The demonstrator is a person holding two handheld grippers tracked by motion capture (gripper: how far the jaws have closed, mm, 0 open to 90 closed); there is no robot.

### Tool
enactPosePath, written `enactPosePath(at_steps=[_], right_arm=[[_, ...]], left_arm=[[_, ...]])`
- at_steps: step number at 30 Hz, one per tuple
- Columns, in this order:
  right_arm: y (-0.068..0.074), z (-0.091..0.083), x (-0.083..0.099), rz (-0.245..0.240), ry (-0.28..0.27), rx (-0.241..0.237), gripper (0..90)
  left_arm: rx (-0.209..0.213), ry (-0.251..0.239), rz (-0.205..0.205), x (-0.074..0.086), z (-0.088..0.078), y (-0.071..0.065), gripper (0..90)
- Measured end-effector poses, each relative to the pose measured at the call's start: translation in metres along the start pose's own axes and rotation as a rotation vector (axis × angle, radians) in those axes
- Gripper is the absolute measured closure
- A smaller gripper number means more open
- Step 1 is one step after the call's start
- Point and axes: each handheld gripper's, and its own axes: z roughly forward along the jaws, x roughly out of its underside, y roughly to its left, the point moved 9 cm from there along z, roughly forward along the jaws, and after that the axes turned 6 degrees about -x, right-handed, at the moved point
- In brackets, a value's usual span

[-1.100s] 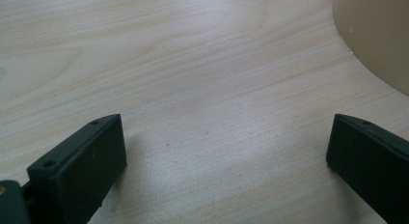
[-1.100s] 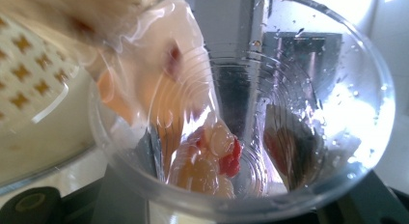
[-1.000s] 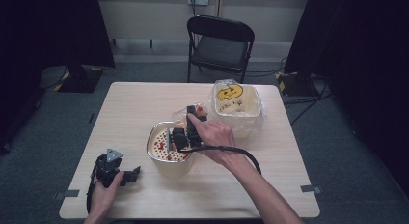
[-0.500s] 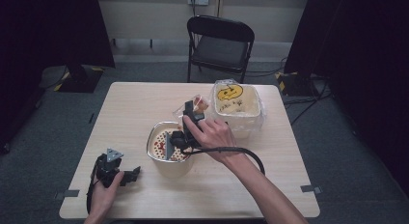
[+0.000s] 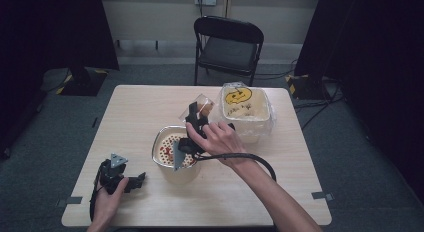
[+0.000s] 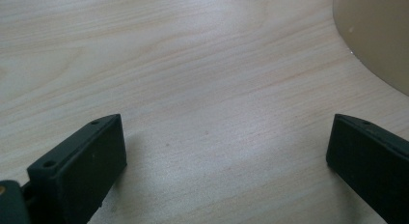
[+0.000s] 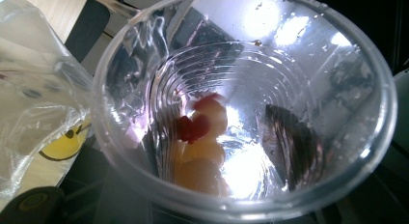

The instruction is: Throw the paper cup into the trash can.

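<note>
Candies (image 7: 202, 137) (orange, red) sit inside gripped cup (image 7: 241, 108).

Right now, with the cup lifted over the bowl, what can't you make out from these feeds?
- Right gripper jaws: in the right gripper view the clear cup covers them, so the grip is unclear.
- Cup contents: blurred yellowish and red pieces, kind unclear.
- Bowl contents: partly hidden by the right hand in the high view.
- Tub contents: too small.

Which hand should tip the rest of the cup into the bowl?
Right. The right gripper already holds the clear cup just above the bowl; the left gripper rests open on the table, apart from it.
</note>
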Motion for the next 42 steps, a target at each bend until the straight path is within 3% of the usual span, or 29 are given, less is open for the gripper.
enactPosePath(at_steps=[7,13,18,19,21,31,38,42], right_arm=[[0.001,0.0,-0.004,-0.06,0.007,0.025,51.1],[0.002,0.0,-0.002,-0.044,0.011,0.015,51.4],[0.0,-0.002,-0.001,0.001,-0.005,-0.007,51.5],[0.001,-0.003,0.0,0.055,-0.018,-0.022,51.5],[-0.002,-0.003,0.001,0.089,-0.04,-0.042,51.5],[-0.005,-0.003,0.006,0.577,-0.216,-0.313,50.9],[-0.008,0.003,0.013,1.014,-0.405,-0.581,51.0],[-0.016,0.005,0.024,1.251,-0.535,-0.702,50.9]], left_arm=[[0.0,0.0,-0.001,0.0,0.0,0.0,0.0],[0.0,0.0,0.0,0.0,0.0,0.0,0.0],[0.0,0.0,-0.001,0.0,0.0,0.0,0.0],[0.0,-0.001,-0.001,0.0,0.0,0.0,0.0],[0.0,-0.001,-0.001,0.0,0.0,0.0,0.0],[0.0,0.0,0.0,0.0,0.0,0.0,0.0],[0.0,-0.001,-0.001,0.0,0.0,0.0,0.0],[0.0,-0.001,0.0,0.0,0.0,0.0,0.0]])
